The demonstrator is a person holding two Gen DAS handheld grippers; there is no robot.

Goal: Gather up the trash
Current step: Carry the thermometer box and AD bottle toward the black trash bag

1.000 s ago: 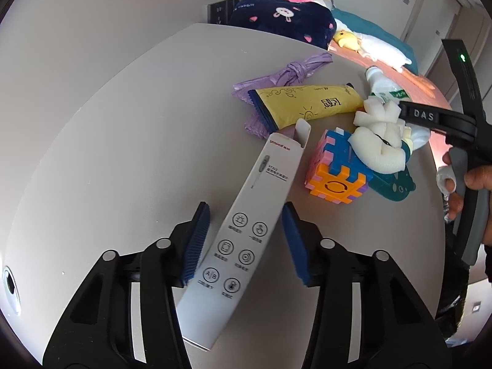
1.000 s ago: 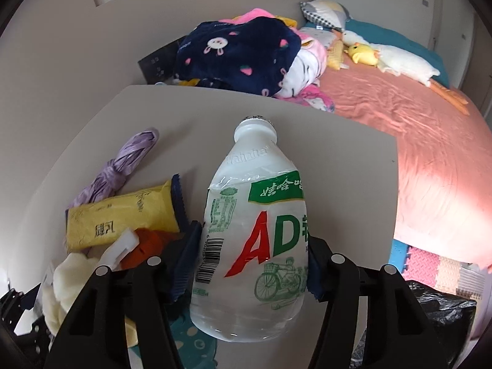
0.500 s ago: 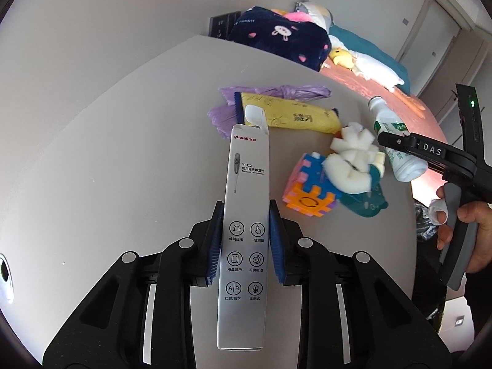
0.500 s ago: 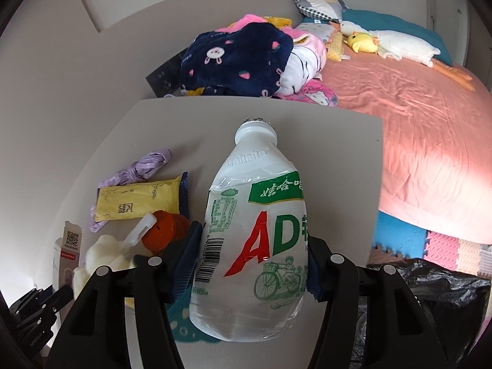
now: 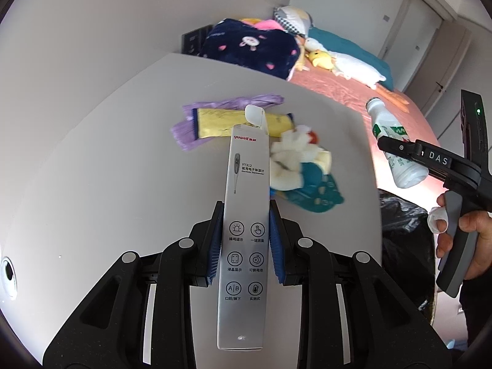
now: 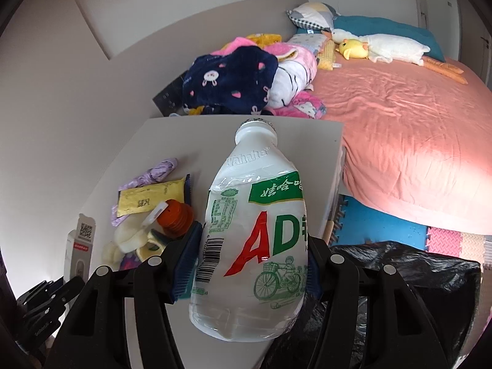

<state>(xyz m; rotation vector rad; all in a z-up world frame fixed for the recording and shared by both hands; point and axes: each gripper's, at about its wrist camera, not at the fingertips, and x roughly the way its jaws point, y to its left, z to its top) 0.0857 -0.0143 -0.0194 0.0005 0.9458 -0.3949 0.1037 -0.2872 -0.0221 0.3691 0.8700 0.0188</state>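
My left gripper (image 5: 244, 243) is shut on a long white thermometer box (image 5: 246, 215) and holds it above the grey table (image 5: 107, 169). My right gripper (image 6: 250, 261) is shut on an empty white plastic AD bottle (image 6: 255, 240), held past the table's right edge above a black trash bag (image 6: 399, 276). The bottle also shows in the left wrist view (image 5: 396, 147), with the bag (image 5: 402, 230) below it. A yellow wrapper (image 5: 221, 123) on a purple bag (image 5: 190, 129) lies on the table.
White foam pieces (image 5: 292, 160), a teal toy (image 5: 313, 190) and an orange ribbed thing (image 6: 175, 218) lie mid-table. A bed with a pink sheet (image 6: 399, 123), clothes (image 6: 233, 80) and plush toys stands beyond. Foam floor mats (image 6: 384, 227) lie beside the bed.
My left gripper closed on the thermometer box and lifted it off the table. My right gripper carried the bottle back and right, over the black bag.
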